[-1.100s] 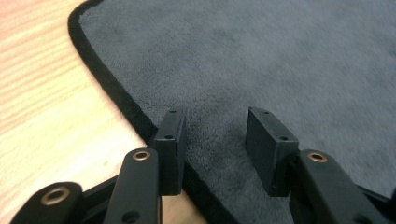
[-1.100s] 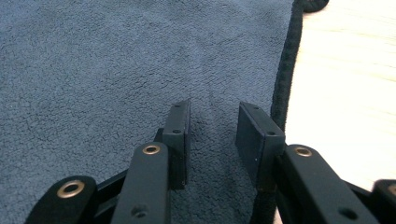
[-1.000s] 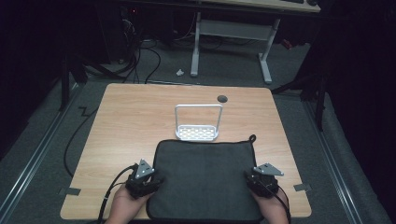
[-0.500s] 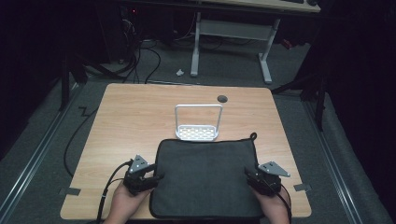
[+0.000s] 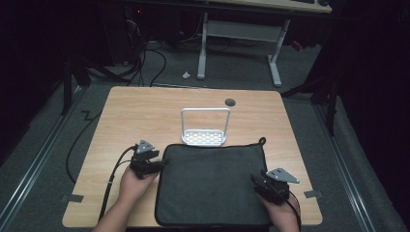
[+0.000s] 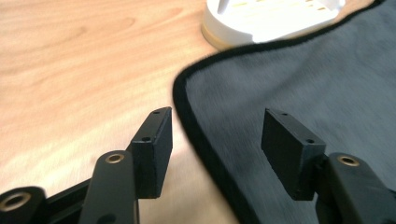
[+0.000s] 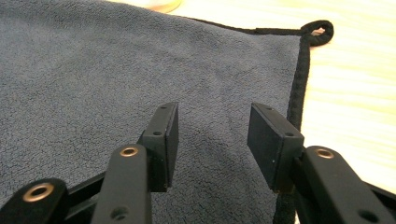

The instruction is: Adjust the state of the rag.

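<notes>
The dark towel (image 5: 212, 183) lay flat at the tabletop's near edge; the left gripper (image 6: 215, 140), jaws just opened and empty, straddled its left hem, while the right gripper (image 7: 212, 140) hovered apart above its right side.

Towels: one dark grey towel (image 5: 212, 186) is lying flat by the table's (image 5: 145, 111) near edge.
Racks: one white rack (image 5: 204, 129) is standing just beyond it.
Grippers: two, the left gripper (image 5: 159, 164) and right gripper (image 5: 255, 182).
Table holes: seemingly one grommet (image 5: 230, 102), sitting near the far edge.
</notes>
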